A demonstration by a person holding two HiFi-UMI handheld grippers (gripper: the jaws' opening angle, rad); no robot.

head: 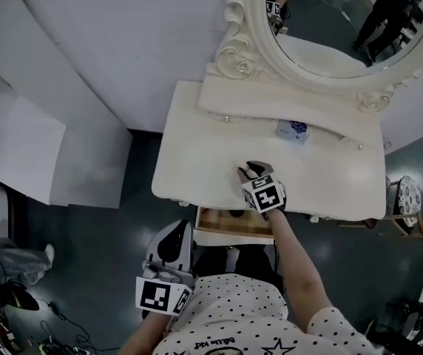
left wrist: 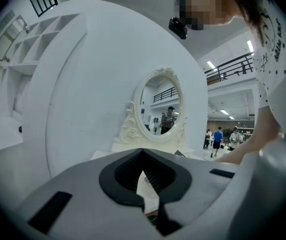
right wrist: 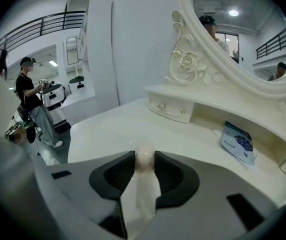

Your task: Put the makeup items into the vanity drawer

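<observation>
Only the head view shows the open drawer (head: 230,222) below the tabletop. The right gripper (right wrist: 144,156) is clamped on a pale tube (right wrist: 142,196). The left gripper (left wrist: 143,151) is closed and empty.

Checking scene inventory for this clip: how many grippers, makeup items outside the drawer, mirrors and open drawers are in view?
Grippers: 2 (left gripper, right gripper)
Makeup items outside drawer: 2 (pale item, blue packet)
Mirror: 1
Open drawer: 1
Total: 6
</observation>
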